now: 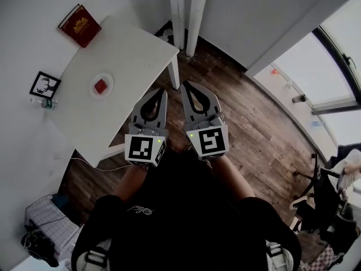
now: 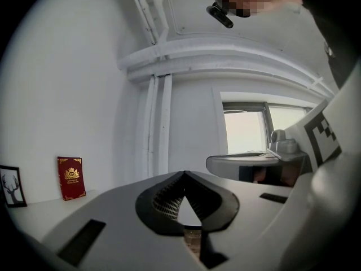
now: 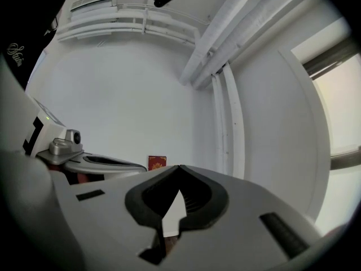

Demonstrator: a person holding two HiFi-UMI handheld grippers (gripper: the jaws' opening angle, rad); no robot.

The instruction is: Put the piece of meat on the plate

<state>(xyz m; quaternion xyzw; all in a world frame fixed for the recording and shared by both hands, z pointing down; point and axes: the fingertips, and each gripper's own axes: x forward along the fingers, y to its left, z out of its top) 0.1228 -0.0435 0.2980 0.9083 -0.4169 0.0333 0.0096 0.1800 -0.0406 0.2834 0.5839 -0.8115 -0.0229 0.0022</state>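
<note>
A red piece of meat (image 1: 101,86) lies on a small white plate (image 1: 93,90) in the middle of the white table (image 1: 132,55) at the upper left of the head view. Both grippers are held side by side in front of the person, over the wooden floor and to the right of the table. My left gripper (image 1: 163,92) (image 2: 184,173) is shut with nothing in it. The right gripper (image 1: 184,84) (image 3: 179,167) also has its tips together and holds nothing. Neither gripper view shows the plate or the meat.
A red book (image 1: 80,25) (image 2: 71,177) (image 3: 157,162) leans on the wall at the table's far end. A framed deer picture (image 1: 44,84) (image 2: 12,186) and a water bottle (image 1: 44,103) stand along the wall side. White pipes (image 1: 186,10) run down the corner; windows and chairs (image 1: 324,202) are at the right.
</note>
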